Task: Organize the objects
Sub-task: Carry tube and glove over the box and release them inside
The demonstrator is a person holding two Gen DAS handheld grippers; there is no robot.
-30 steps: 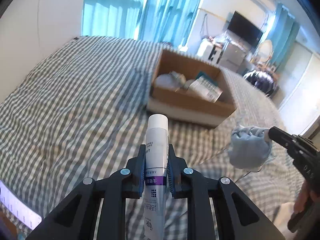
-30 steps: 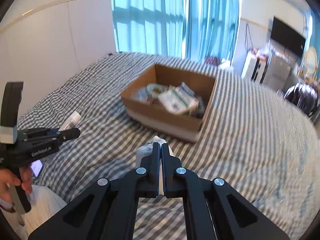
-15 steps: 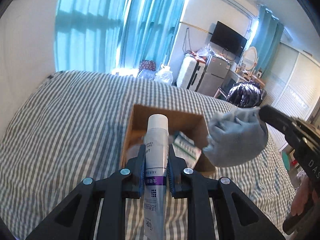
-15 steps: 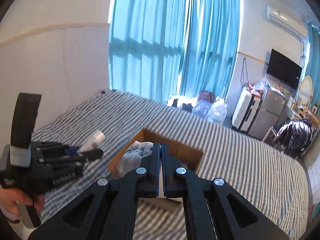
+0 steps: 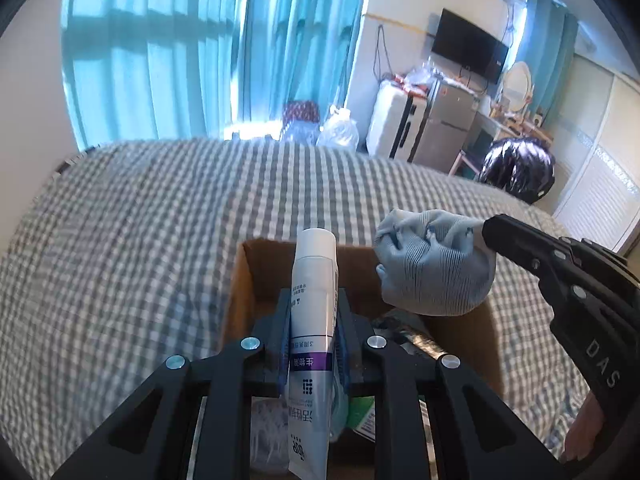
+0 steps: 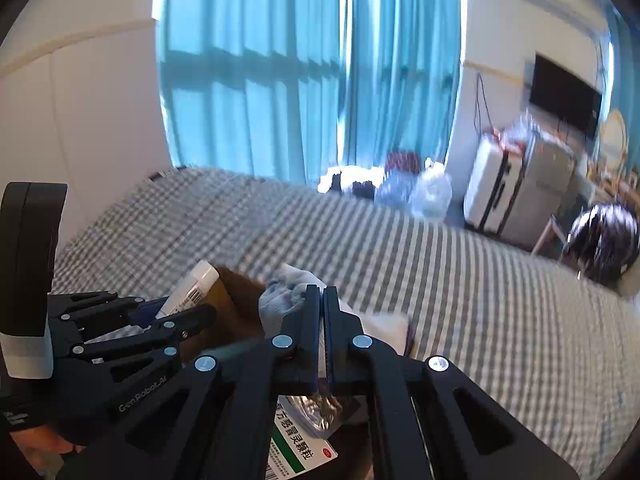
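Observation:
My left gripper (image 5: 313, 312) is shut on a white tube with a purple band (image 5: 314, 280), cap forward, held over the open cardboard box (image 5: 240, 280). My right gripper (image 6: 322, 300) is shut on a bundled grey-blue cloth (image 6: 280, 300) and also hangs over the box (image 6: 228, 300). In the left wrist view the cloth (image 5: 432, 268) hangs from the right gripper's tip over the box's right side. In the right wrist view the left gripper (image 6: 172, 312) and its tube (image 6: 192, 286) sit at the left.
The box lies on a bed with a grey checked cover (image 5: 120, 240). Inside it are a green-and-white medicine carton (image 6: 300, 452) and a foil blister pack (image 6: 316, 412). Blue curtains (image 5: 200, 40), a suitcase (image 5: 392, 120) and a television (image 5: 468, 48) stand beyond the bed.
Both grippers have moved forward and now hang over the box, each still holding its object. The box has dropped to the bottom of both views.

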